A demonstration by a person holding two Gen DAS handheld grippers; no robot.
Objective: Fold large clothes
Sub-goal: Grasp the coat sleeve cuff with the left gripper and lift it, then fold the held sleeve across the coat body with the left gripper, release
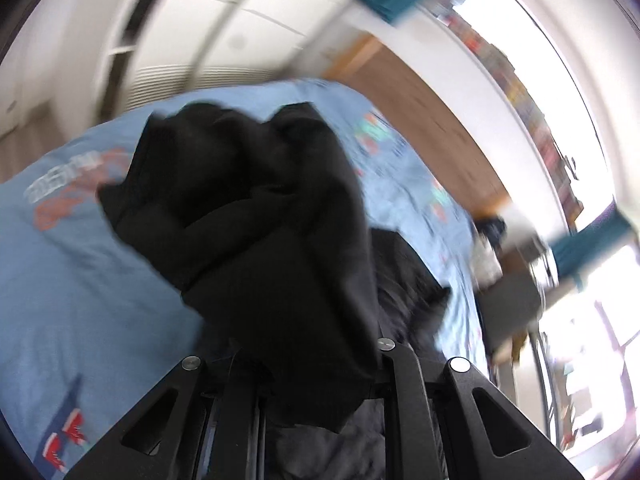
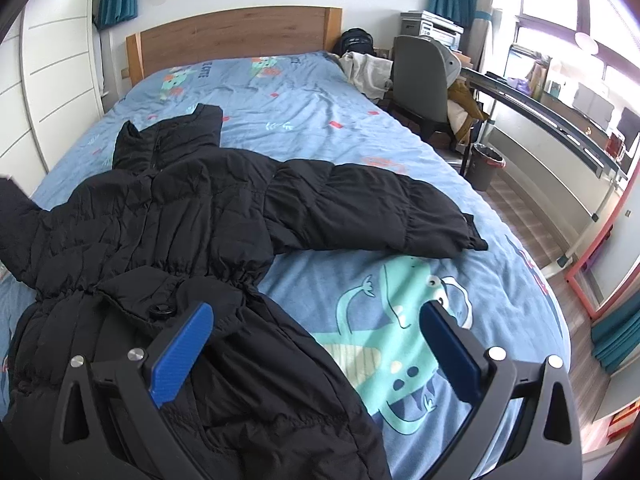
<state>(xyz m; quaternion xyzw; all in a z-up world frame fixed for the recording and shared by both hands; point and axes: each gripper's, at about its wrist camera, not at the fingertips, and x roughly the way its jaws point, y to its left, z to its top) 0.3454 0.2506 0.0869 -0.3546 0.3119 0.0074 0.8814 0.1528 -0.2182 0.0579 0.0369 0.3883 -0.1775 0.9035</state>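
Observation:
A large black puffer coat (image 2: 168, 216) lies face up on a blue patterned bed cover (image 2: 320, 120), collar toward the headboard, its right sleeve (image 2: 376, 208) stretched out to the side. My right gripper (image 2: 316, 344) is open, hovering over the coat's lower hem edge, blue pads (image 2: 180, 356) wide apart. In the blurred, tilted left wrist view, my left gripper (image 1: 316, 380) is shut on a bunched part of the coat (image 1: 256, 216), lifted above the bed cover (image 1: 72, 280); which part is hard to tell.
A wooden headboard (image 2: 236, 32) stands at the far end. A grey chair (image 2: 424, 80), a desk (image 2: 532, 100) and a dark bin (image 2: 486, 166) stand right of the bed. White wardrobe doors (image 2: 52, 80) line the left side.

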